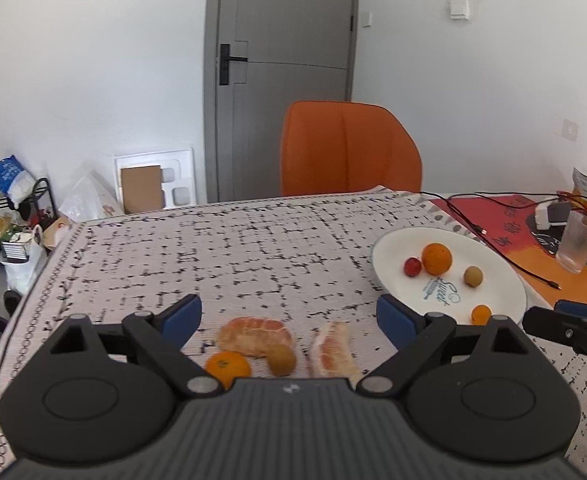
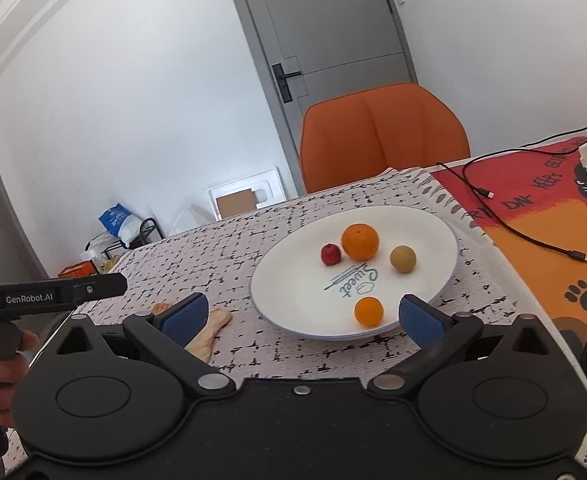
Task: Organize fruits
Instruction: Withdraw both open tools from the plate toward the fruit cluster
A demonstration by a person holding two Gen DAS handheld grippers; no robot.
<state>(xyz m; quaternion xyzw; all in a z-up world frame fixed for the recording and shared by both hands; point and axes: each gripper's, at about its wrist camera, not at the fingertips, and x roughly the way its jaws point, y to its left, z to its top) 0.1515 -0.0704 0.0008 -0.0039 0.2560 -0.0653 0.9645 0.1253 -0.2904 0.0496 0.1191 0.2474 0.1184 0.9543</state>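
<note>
A white plate (image 2: 293, 280) holds a large orange (image 2: 360, 241), a small red fruit (image 2: 330, 254), a brown round fruit (image 2: 403, 258) and a small orange (image 2: 368, 311). My right gripper (image 2: 303, 314) is open and empty at the plate's near rim. My left gripper (image 1: 289, 316) is open and empty above loose fruit on the cloth: a peeled citrus piece (image 1: 253, 334), a pomelo segment (image 1: 333, 350), a small orange (image 1: 227, 366) and a brown fruit (image 1: 281, 358). The plate also shows in the left wrist view (image 1: 397, 276).
An orange chair (image 1: 347, 148) stands behind the table. To the right lie an orange mat (image 2: 541, 216) with a black cable (image 2: 533, 236), and a plastic cup (image 1: 577, 246). The table's left edge (image 1: 33, 280) drops to floor clutter.
</note>
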